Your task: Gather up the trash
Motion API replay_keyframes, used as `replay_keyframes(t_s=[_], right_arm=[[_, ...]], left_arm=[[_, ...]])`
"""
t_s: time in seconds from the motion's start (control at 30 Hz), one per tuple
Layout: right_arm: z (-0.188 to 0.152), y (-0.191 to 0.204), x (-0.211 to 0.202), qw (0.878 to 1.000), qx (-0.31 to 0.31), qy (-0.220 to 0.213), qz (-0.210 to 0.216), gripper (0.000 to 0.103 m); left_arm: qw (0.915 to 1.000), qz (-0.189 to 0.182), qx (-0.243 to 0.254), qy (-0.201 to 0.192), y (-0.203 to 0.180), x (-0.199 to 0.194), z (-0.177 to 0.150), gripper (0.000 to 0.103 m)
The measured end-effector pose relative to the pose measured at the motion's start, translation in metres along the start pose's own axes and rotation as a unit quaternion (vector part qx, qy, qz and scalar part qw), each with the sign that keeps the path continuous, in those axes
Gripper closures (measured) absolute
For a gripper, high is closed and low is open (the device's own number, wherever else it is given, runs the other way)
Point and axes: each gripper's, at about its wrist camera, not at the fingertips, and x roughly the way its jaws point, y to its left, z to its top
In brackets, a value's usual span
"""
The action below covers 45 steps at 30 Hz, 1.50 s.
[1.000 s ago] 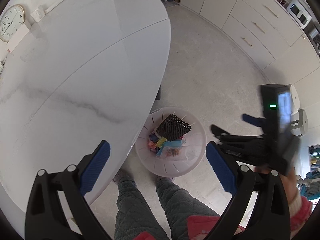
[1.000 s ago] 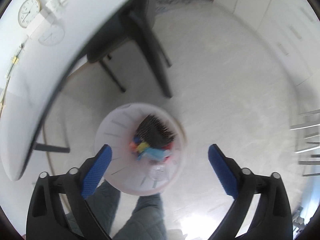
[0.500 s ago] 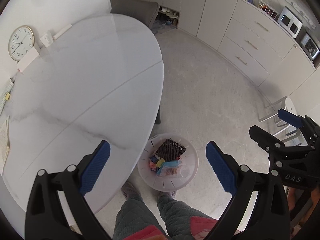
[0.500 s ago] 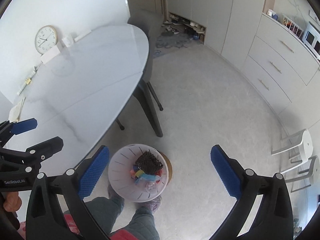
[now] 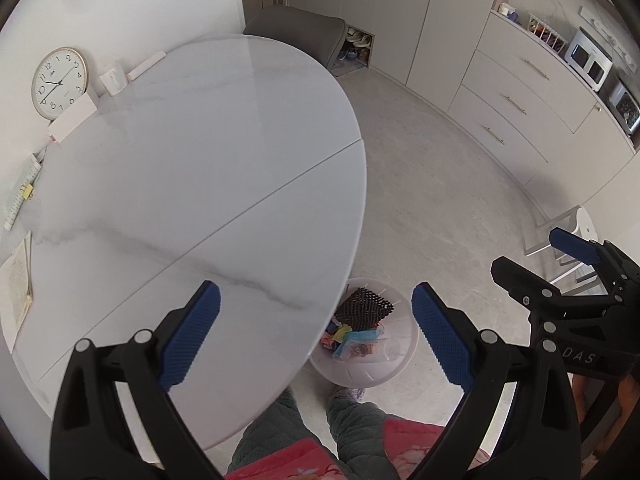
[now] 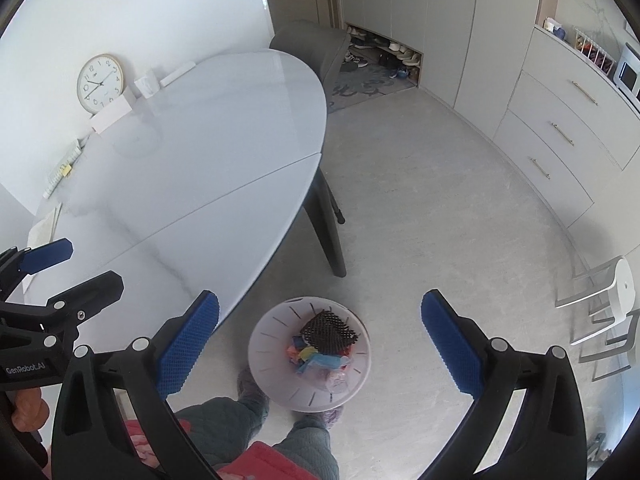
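Observation:
A white round bin (image 6: 269,344) (image 5: 394,372) stands on the floor by the person's feet, holding colourful wrappers (image 6: 316,356) (image 5: 352,338) and a black mesh piece (image 6: 328,327) (image 5: 362,306). My left gripper (image 5: 316,336) is open and empty, held high over the table edge and the bin. My right gripper (image 6: 320,344) is open and empty too, high above the bin. Each gripper shows in the other's view, the right gripper (image 5: 560,268) at the right edge and the left gripper (image 6: 60,268) at the left edge. The table edge hides part of the bin in the left wrist view.
A white marble oval table (image 5: 180,184) (image 6: 192,160) carries a clock (image 5: 59,82), a cup (image 6: 145,85), a box and papers along the wall side. A grey chair (image 6: 316,48) stands behind it. Drawers (image 6: 560,132) line the right wall, and a white stool (image 6: 616,296) stands near them.
Both grippers have risen away from the bin, which now looks smaller and farther below. The views have tilted up, showing more of the table and room. Both stay open.

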Motion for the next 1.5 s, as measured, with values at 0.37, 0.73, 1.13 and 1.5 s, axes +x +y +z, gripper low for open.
replay_keyframes(t_s=[0.37,0.73,1.13,1.5], right_arm=[[0.017,0.068,0.021,1.000,-0.024,0.016,0.004,0.002],[0.027,0.108,0.035,0.999,-0.034,0.023,-0.001,0.002],[0.068,0.121,-0.021,0.993,-0.047,-0.104,-0.006,0.002],[0.107,0.143,-0.085,0.975,-0.087,-0.198,0.053,0.002]], left_arm=[[0.9994,0.017,-0.029,0.000,0.074,-0.006,-0.002,0.011],[0.9990,0.017,-0.041,0.007,0.115,0.004,0.003,0.011],[0.9892,0.073,-0.055,-0.114,0.136,-0.055,0.036,0.011],[0.9659,0.139,-0.107,-0.190,0.147,-0.120,0.041,0.011]])
